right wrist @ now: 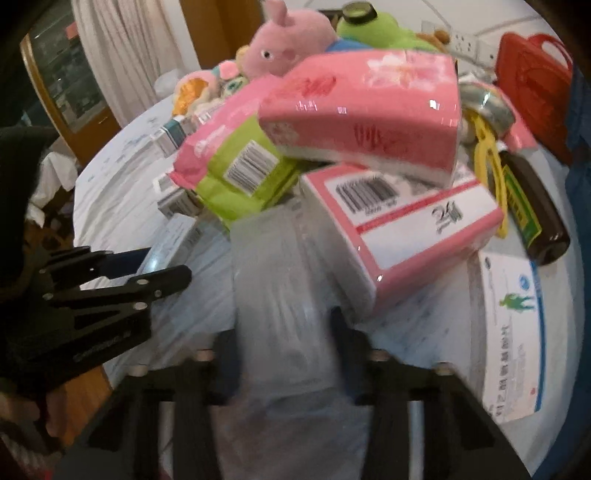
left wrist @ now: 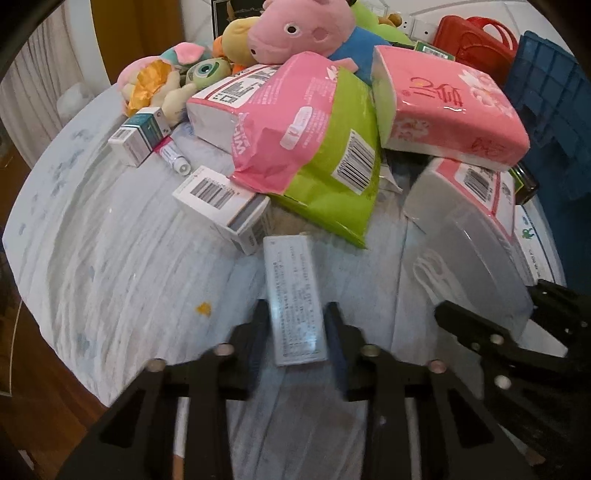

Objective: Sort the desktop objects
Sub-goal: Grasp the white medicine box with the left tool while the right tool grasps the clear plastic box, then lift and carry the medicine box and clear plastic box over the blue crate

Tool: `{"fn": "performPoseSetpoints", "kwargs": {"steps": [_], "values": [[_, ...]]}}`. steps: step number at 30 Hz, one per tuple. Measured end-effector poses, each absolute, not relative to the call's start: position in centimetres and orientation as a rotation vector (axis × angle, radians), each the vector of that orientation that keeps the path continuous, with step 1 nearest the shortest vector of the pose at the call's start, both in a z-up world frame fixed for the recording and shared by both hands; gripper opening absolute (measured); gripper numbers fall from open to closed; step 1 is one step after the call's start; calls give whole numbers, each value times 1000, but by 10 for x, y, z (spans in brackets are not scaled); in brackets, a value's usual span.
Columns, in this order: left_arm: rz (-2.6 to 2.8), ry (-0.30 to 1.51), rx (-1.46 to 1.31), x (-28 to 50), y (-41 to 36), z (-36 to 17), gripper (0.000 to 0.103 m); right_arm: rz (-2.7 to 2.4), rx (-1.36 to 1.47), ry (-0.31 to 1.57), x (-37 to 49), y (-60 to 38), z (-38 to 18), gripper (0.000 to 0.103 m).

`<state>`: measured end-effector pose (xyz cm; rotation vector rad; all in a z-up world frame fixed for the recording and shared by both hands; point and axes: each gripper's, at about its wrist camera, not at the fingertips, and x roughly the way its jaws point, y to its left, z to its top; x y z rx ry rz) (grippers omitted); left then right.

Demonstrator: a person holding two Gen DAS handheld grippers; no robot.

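The left gripper [left wrist: 297,325] had its jaws closed on a slim white printed carton [left wrist: 295,299], long axis running straight ahead; the right gripper [right wrist: 286,332] pinched a translucent grey plastic pouch [right wrist: 280,280] off the white-clothed desk [left wrist: 110,258].

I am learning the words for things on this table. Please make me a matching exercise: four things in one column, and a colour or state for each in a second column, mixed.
Things:
1. pig plush toy
2. small white box
3. dark bottle
4. translucent pouch

States:
A. lying on its side, green label
B. between the fingers of the left gripper
C. pink, on top of the pile at the back
D. between the fingers of the right gripper

Pairs: 1-C, 2-B, 3-A, 4-D
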<state>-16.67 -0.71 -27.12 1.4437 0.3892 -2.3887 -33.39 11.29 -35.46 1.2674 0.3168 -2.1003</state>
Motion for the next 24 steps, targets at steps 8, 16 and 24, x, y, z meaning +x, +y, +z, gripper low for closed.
{"fn": "performPoseSetpoints", "kwargs": {"steps": [8,16,24], "values": [[-2476,370,1362,-150,8,-229,25,-2160,1165,334,-320,115,-312,34],[-2603,293,1181,-171,-4,-150,26,-2265,1012,307,-314,122,-242,34],[-2813,139,969,-196,-10,-69,25,-2467,800,257,-304,142,-144,34]]}}
